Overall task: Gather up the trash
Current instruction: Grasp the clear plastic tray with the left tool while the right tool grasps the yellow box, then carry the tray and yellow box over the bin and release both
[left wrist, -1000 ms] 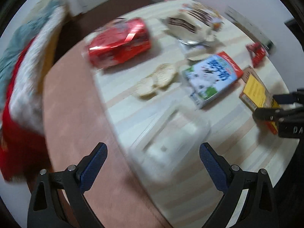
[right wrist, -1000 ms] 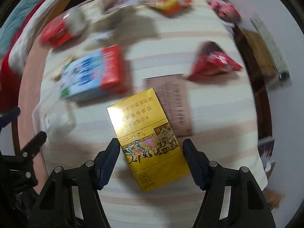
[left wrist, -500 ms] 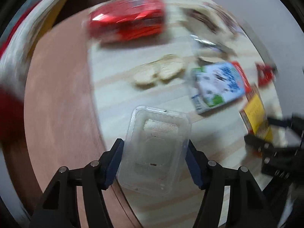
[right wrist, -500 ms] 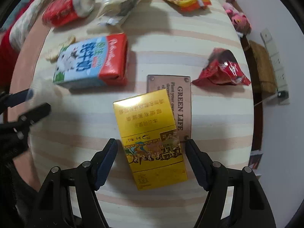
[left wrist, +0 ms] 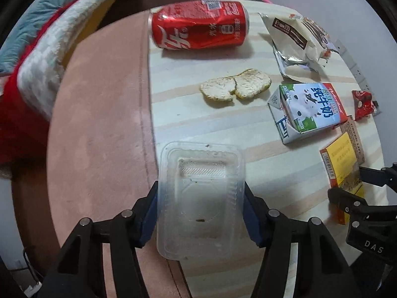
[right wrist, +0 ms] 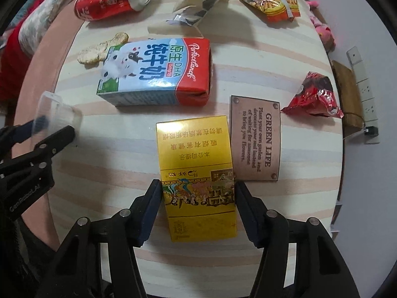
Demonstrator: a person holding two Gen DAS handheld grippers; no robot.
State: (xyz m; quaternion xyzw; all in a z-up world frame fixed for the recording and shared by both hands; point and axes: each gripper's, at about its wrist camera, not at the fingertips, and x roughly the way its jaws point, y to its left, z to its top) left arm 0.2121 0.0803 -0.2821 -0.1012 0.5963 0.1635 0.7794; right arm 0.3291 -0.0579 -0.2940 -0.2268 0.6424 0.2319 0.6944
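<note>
A brown "GREEN LIFE" plaque (right wrist: 255, 137) is fixed to the striped table (right wrist: 285, 62) beside a power strip (right wrist: 362, 84).

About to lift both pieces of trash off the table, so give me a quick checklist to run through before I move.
1. Left gripper closed on the clear plastic tray: ok.
2. Right gripper closed on the yellow cigarette box: ok.
3. Tray free of the crackers: ok.
4. Box clear of the blue and white milk carton: ok.
5. Box touching the brown plaque: cannot tell.
6. Bin location: cannot tell.
</note>
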